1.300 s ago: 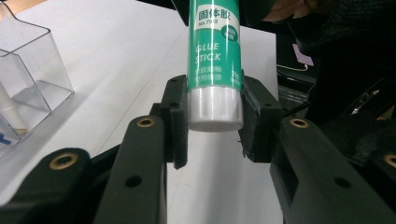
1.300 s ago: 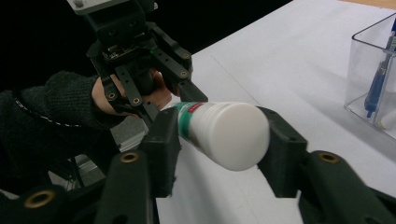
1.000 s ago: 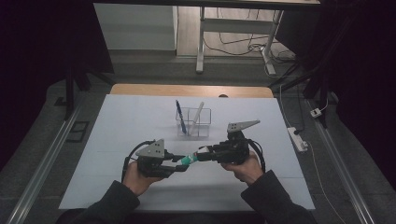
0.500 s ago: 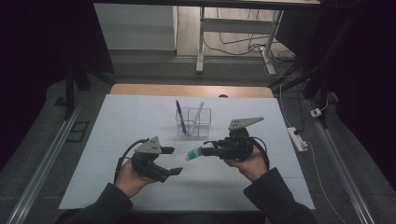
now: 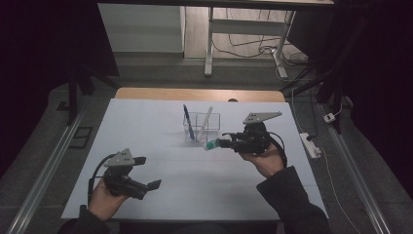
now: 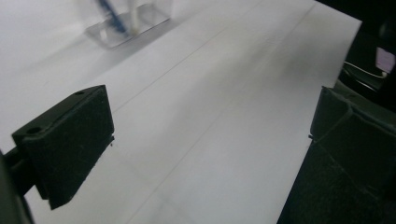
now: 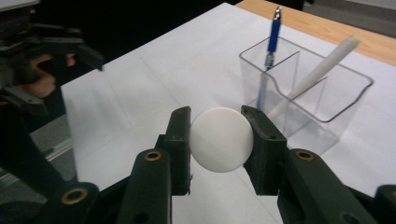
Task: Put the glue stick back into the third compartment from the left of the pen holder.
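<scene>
Clear holder (image 5: pixel 201 127) w/ 2 pens; R gripper (image 5: pixel 225 143) clamps 1 marker (image 5: pixel 212 145), L gripper (image 5: pixel 148 173) gapes.

we see a wooden table (image 5: pixel 146 93) whose top is almost wholly covered by a large white paper sheet (image 5: pixel 160 131), leaving a bare strip of wood along the far edge. directly on the sheet, toward the far middle, stands a clear plastic two-compartment pen holder (image 5: pixel 201 127). faint straight lines cross the sheet.
</scene>
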{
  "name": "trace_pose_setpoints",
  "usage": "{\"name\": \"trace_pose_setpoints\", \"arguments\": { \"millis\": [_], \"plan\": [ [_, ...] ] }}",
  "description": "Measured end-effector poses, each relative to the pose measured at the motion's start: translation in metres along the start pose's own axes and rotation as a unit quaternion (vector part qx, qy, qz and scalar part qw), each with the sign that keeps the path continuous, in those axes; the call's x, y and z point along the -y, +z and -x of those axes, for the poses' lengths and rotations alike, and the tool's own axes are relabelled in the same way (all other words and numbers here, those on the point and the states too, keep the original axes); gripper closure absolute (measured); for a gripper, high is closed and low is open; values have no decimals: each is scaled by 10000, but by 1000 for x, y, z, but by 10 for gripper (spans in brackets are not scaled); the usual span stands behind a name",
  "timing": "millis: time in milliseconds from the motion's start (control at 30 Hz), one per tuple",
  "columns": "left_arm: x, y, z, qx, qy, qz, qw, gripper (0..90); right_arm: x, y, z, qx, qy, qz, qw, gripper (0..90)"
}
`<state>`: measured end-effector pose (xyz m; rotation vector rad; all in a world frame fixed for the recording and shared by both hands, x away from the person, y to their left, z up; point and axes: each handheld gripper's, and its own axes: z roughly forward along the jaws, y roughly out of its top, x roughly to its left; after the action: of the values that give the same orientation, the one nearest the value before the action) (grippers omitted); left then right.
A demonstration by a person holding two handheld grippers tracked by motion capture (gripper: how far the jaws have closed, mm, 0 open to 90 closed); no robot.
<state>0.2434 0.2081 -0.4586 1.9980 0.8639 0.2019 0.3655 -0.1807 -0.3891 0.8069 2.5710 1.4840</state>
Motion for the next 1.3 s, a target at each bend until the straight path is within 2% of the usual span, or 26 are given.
{"name": "trace_pose_setpoints", "arguments": {
  "millis": [133,233,333,567,767,833,933,1100,1300],
  "plan": [
    [11,-12,-1,-186,-102,-14,9998,0,-3,2,4,148,-11,-16,9999,651],
    [19,-19,0,-411,-194,-91,9989,0,-6,3,7,221,-16,-12,9998,650],
    [25,-24,0,-527,-237,-184,9982,0,-10,4,9,315,-54,-13,9995,651],
    [37,-38,4,-773,-272,-224,9964,0,-20,6,11,471,-114,18,9988,650],
    [47,-47,2,-822,-487,-273,9950,0,-31,7,16,658,-177,48,9977,650],
    [49,-48,1,-825,-542,-338,9945,0,-33,8,19,708,-131,48,9974,650],
    [51,-46,2,-826,-541,-463,9940,0,-37,10,23,846,-165,12,9963,650],
    [51,-47,3,-793,-471,-416,9949,0,-43,14,32,1006,-161,-43,9948,650],
    [51,-46,3,-792,-437,-458,9949,0,-46,24,44,1199,-114,-238,9924,650]
  ]
}}
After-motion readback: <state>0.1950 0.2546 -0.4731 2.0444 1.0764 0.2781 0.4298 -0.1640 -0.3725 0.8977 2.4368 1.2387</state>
